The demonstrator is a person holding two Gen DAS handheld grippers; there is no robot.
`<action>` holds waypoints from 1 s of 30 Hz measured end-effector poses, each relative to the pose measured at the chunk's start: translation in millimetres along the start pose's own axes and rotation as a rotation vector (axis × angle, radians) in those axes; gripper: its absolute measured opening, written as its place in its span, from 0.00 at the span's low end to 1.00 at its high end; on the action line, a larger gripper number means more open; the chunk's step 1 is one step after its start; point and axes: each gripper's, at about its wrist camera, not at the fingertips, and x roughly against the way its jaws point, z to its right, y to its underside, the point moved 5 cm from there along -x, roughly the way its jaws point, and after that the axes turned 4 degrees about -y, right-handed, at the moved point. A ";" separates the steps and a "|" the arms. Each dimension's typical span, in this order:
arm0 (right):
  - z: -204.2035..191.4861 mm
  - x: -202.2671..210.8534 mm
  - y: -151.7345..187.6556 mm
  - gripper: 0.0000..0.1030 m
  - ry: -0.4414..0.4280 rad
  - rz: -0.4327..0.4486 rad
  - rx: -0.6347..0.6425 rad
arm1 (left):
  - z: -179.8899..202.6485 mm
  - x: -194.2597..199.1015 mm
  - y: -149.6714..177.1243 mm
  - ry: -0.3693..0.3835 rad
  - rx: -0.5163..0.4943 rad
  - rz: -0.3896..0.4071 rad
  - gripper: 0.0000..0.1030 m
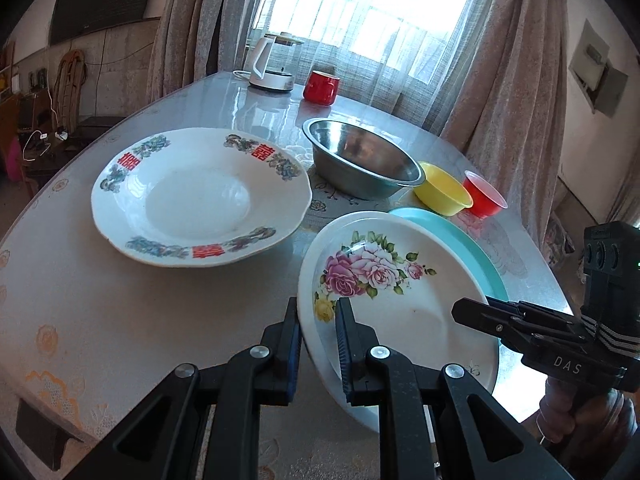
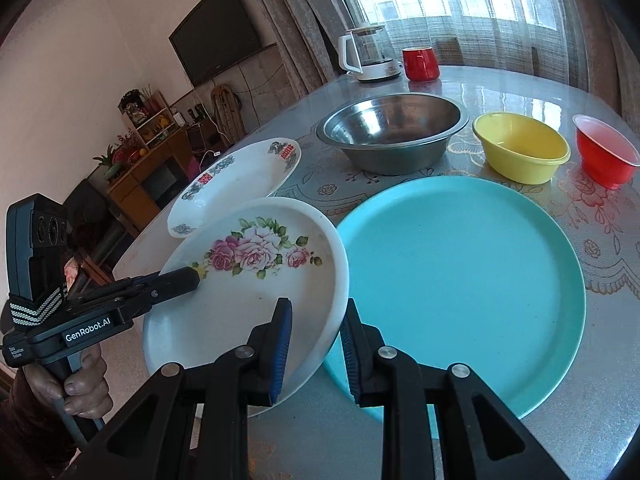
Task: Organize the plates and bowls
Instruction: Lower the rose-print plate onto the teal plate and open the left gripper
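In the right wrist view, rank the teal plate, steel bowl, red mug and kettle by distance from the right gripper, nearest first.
From the right gripper:
1. Teal plate, just right of the fingers.
2. Steel bowl, mid-table.
3. Red mug and kettle, far edge by the window; too close to call.

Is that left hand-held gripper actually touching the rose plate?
Touching. The left wrist view shows the left hand-held gripper with its pads clamped on the rose plate's rim.
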 end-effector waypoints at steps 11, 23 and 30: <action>59.5 41.5 -9.3 0.24 0.128 0.097 -0.129 | 73.3 -46.2 -33.8 0.061 -0.146 -0.023 0.16; 107.2 35.6 -6.5 0.24 0.246 0.068 -0.201 | 98.1 -92.2 -34.7 0.028 -0.200 -0.104 0.16; 108.4 24.3 -8.2 0.24 0.346 0.039 -0.131 | 100.6 -104.7 -30.1 -0.009 -0.232 -0.127 0.17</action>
